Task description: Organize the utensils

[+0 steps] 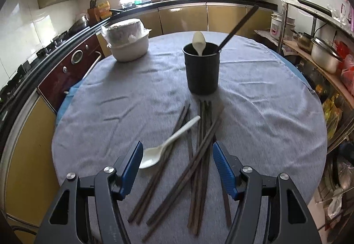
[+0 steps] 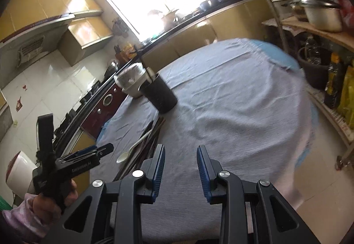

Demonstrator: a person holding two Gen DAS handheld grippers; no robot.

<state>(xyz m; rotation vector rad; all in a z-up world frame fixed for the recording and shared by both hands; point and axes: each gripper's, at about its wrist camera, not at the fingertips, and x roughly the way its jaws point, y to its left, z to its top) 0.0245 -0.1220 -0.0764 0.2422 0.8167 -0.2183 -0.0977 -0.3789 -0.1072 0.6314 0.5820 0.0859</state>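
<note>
Several chopsticks (image 1: 200,155) and a white spoon (image 1: 164,147) lie on the table (image 1: 265,111) at lower centre, between the left gripper (image 1: 178,163)'s wide, empty jaws, while the right gripper (image 2: 181,168)'s jaws gape empty.

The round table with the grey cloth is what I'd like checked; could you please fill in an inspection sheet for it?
Surface: round table under a wrinkled grey cloth.
Job's things: black cylindrical utensil holder upright, holding a white spoon and a dark long handle; dark wooden chopsticks scattered in a loose pile; white plastic soup spoon lying across them.
Clutter: stacked white bowls wrapped in plastic at the far left edge.
Grippers: left gripper open above the pile, holding nothing; right gripper open over bare cloth, empty.
Cables: nothing seen.
Surroundings: kitchen counter, yellow cabinets, shelf with metal pots.
</note>
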